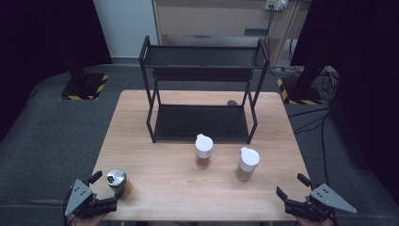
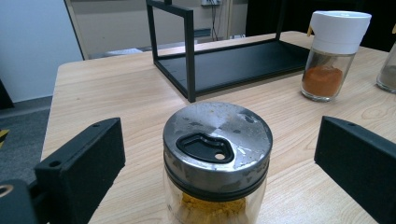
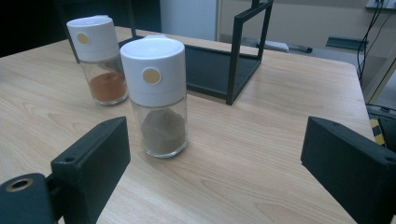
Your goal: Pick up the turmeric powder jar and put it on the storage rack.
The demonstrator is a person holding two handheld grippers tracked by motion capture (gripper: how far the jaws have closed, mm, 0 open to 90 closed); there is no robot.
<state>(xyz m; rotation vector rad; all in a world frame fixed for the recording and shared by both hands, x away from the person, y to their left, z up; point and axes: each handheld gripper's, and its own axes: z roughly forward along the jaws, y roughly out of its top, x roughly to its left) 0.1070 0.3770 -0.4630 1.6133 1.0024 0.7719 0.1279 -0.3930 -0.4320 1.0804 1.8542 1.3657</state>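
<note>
pale wood-grain table (image 1: 164, 188) with a black metal two-tier rack (image 1: 202, 84) at the back. left gripper (image 1: 109, 190) has its blocky matte jaws spread wide around a round glass jar of yellow powder with a scuffed steel flip lid (image 2: 217, 154), near the front left corner, not touching. right gripper (image 1: 292, 187) also gapes wide, empty, near a white-capped glass shaker of brown powder (image 3: 159, 98); a matching shaker of orange powder (image 3: 99, 60) stands beside it.
</note>
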